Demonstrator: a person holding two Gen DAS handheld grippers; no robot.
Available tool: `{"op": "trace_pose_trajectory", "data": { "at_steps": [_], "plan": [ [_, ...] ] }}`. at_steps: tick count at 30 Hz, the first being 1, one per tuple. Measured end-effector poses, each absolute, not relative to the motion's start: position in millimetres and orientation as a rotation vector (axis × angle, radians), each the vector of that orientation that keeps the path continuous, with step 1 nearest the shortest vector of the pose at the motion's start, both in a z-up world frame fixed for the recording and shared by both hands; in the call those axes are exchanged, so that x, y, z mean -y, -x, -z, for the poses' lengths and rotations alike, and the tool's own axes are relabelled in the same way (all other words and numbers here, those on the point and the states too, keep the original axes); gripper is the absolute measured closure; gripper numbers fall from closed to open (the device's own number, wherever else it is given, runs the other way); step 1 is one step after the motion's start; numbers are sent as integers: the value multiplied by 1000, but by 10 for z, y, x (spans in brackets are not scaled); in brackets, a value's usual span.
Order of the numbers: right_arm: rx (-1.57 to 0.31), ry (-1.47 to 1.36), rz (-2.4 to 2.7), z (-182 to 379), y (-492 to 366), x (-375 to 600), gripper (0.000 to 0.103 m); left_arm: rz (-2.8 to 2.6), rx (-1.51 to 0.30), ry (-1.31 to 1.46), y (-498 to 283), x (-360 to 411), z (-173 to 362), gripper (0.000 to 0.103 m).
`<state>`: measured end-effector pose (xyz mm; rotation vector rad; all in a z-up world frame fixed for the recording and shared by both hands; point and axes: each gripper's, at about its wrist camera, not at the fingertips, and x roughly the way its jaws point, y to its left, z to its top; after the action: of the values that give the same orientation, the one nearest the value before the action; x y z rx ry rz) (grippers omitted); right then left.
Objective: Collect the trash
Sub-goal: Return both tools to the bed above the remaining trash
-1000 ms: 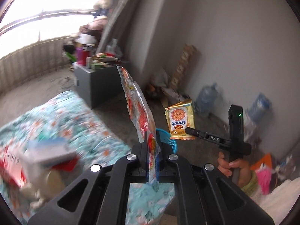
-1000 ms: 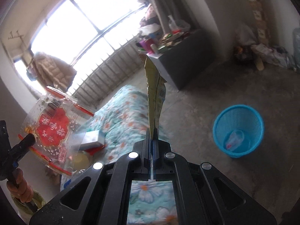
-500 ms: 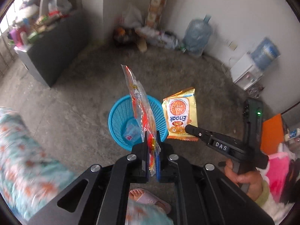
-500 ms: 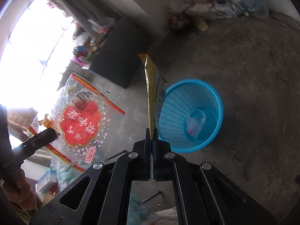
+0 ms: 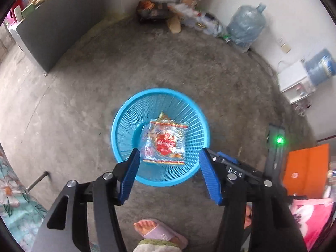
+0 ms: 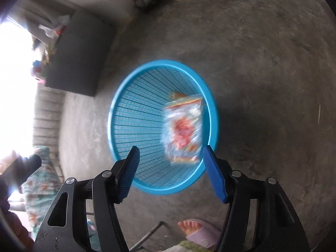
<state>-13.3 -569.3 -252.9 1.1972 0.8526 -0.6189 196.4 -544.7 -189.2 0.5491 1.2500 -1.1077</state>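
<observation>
I see both grippers spread wide over the blue basket, nothing between the fingers. Left gripper hangs above the basket's near rim; right gripper likewise in its own view. Clear wrapper with red print lies flat on the basket floor, toward the near side. A bit of orange packet pokes out from under its far edge. Right view is motion-blurred, wrapper smeared. Basket sits on bare concrete floor. Foot in a pink slipper just near of the basket. Gray cabinet far left, well apart.
</observation>
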Motion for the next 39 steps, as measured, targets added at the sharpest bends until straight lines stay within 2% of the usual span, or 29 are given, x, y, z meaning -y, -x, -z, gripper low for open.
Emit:
{"op": "trace_pose_trajectory", "data": {
  "at_steps": [7, 13, 15, 17, 18, 19, 21, 24, 32, 39],
  "plan": [
    [-773, -1044, 629, 1881, 330, 5441, 42, 1181, -1091, -500, -1795, 5160, 988, 42],
    [-740, -841, 630, 1096, 370, 5039, 28, 1195, -952, -408, -1713, 4459, 72, 35],
    [-732, -771, 619, 863, 349, 4882, 19, 1177, -941, -369, -1714, 4102, -189, 35],
    [-733, -683, 607, 597, 309, 4682, 13, 1172, -941, -345, -1714, 3770, -365, 29],
    [-736, -642, 603, 477, 281, 4590, 10, 1165, -945, -337, -1710, 3574, -453, 20],
    [-735, -601, 600, 387, 248, 4500, 9, 1160, -946, -320, -1710, 3389, -533, 17],
    [-729, -523, 583, 162, 189, 4257, 8, 1140, -934, -282, -1698, 2978, -682, 15],
    [-751, -402, 600, -53, 47, 3919, 8, 1076, -893, -228, -1674, 2366, -865, 5],
    [-758, -107, 346, -487, -288, 2867, 8, 760, -769, -31, -1634, 438, -1112, 5],
    [-658, -184, 25, -740, -531, 2330, 8, 525, -682, 99, -1478, -917, -1048, 5]
  ]
}}
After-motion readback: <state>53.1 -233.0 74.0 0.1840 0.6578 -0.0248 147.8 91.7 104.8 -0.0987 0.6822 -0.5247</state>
